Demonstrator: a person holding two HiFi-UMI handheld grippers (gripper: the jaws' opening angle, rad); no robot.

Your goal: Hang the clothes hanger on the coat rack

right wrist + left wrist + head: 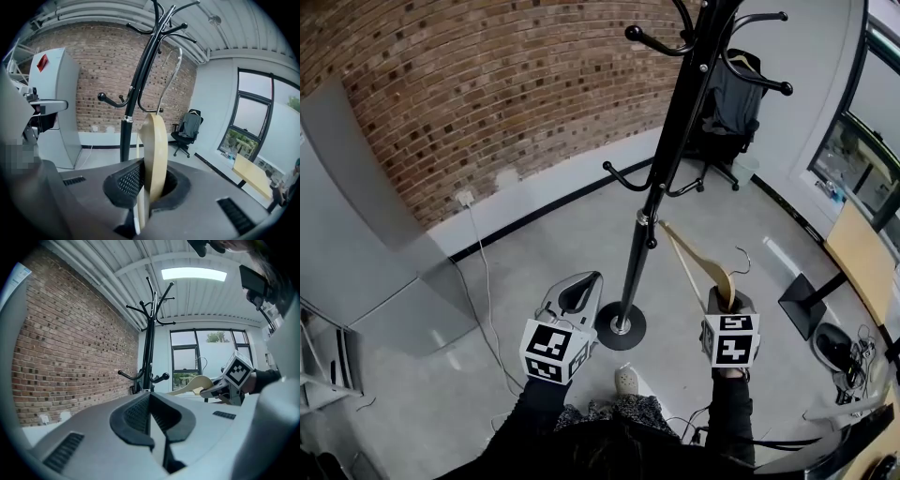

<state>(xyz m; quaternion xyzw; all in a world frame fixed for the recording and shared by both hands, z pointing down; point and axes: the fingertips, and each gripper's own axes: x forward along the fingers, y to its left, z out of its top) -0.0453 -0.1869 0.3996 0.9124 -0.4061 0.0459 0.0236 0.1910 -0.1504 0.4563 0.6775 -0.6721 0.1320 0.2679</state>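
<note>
A black coat rack (661,178) stands on a round base (621,326) in front of me, with curved hooks at mid height and at the top. My right gripper (721,298) is shut on one arm of a pale wooden clothes hanger (697,263), to the right of the pole. The hanger's metal hook (742,259) points away from the rack. In the right gripper view the hanger (155,150) stands upright between the pads, and its hook (171,70) rises beside the pole (135,96). My left gripper (579,284), left of the pole, is shut and empty (150,401).
A grey cabinet (356,234) stands against the brick wall (487,84) at the left, with a cable (483,281) trailing on the floor. An office chair (727,112) with a jacket is behind the rack. A wooden desk (862,262) and windows are at the right.
</note>
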